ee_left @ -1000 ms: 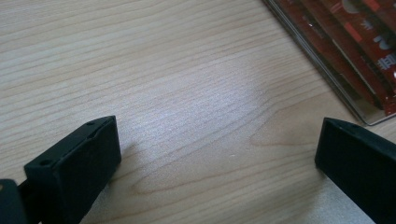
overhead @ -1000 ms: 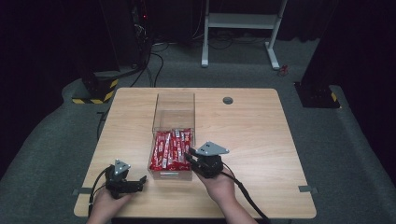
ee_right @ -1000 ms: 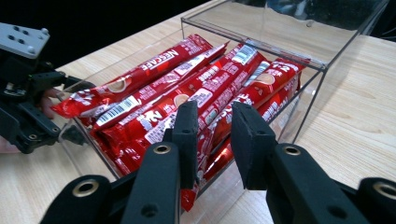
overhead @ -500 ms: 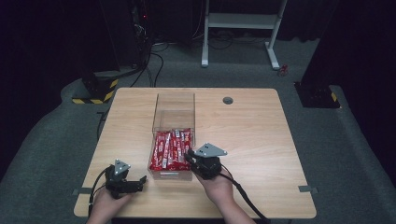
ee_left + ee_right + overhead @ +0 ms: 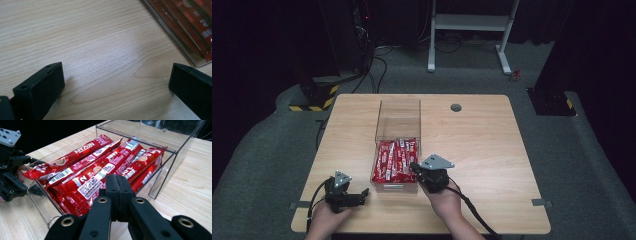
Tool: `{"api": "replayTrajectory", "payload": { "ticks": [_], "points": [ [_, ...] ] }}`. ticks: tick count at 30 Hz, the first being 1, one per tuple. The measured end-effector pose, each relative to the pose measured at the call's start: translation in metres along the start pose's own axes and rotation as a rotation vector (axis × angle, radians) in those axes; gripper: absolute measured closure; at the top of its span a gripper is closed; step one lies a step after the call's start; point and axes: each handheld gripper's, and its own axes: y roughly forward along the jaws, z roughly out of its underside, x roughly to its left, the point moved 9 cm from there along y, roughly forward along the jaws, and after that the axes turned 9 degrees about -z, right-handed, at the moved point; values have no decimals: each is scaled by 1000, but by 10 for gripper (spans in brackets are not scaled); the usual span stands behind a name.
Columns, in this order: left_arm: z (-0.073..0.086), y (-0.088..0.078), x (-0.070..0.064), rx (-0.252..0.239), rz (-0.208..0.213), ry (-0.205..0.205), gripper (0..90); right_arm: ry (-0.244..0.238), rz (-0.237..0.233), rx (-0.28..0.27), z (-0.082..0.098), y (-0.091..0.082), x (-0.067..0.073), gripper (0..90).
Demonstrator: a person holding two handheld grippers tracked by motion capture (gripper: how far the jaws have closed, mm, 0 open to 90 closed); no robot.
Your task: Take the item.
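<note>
Your left gripper rests low on the wooden worktop near its front left corner, held in your left hand. Its fingers stand wide apart with nothing but bare wood between them, and they point toward the near end of the clear box. In the left gripper view, the corner of that box sits just beyond the right finger, apart from it.

Your right gripper is at the box's near right corner, held in your right hand. In the right gripper view its fingers are pressed flat together with nothing caught between them, their tips just above the near wall of the box and close over the red coffee stick packets.

The packets lie lengthwise in a heap in the near half of the box; the far half holds nothing. The box stands at the worktop's middle, long side running away from you. A small round grommet sits in the worktop to its far right.
</note>
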Motion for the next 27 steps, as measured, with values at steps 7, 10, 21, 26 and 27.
{"api": "replayTrajectory", "payload": {
  "ticks": [7,10,21,26,27],
  "points": [
    [0,0,0,0,0,0,5,14,-6,-8,1,-3,1,900],
    [0,0,0,0,0,0,5,12,-7,-9,2,-5,4,900],
    [0,0,0,-1,0,0,5,-1,-17,-9,4,-12,9,900],
    [0,0,0,-1,0,0,5,-3,-21,-12,5,-14,10,900],
    [0,0,0,-1,0,0,5,-4,-21,-12,5,-14,10,900]
  ]
}}
